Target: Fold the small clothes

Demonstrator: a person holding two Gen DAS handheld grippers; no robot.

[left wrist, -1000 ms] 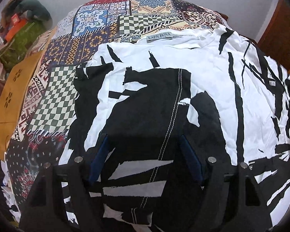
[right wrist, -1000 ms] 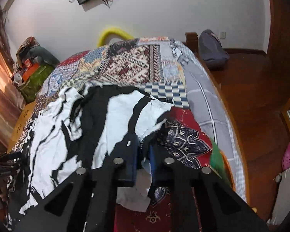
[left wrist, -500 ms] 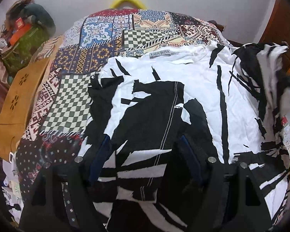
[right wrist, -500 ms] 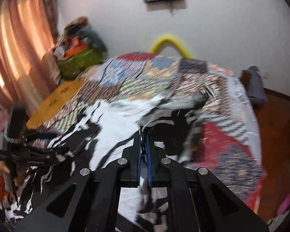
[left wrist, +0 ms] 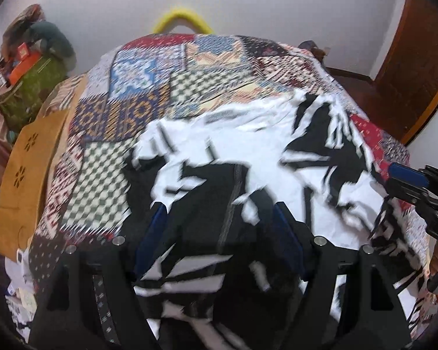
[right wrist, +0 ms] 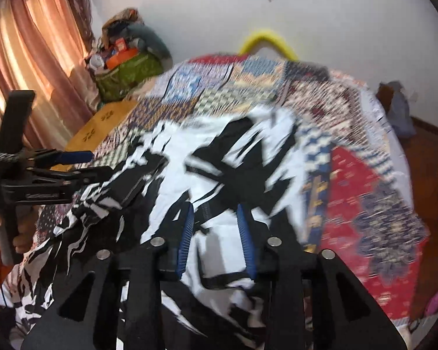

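A black-and-white patterned shirt (left wrist: 248,157) lies on the patchwork bedspread (left wrist: 149,93); its right side is folded over toward the middle. It also shows in the right wrist view (right wrist: 207,175). My left gripper (left wrist: 219,213) is open above the shirt's lower part, holding nothing. My right gripper (right wrist: 216,215) is open over the folded-in flap and empty; it shows at the right edge of the left wrist view (left wrist: 406,175). The left gripper appears at the left of the right wrist view (right wrist: 70,160).
A yellow hoop (left wrist: 181,20) stands at the bed's far end. A green bag of clutter (left wrist: 26,87) and a tan board (left wrist: 23,180) sit left of the bed. Curtains (right wrist: 29,67) hang at left. Wooden floor (right wrist: 426,157) and a door (left wrist: 408,67) lie right.
My right gripper carried the shirt's right side over toward the middle, then opened and let it go. The left gripper stayed open, backing off slightly.
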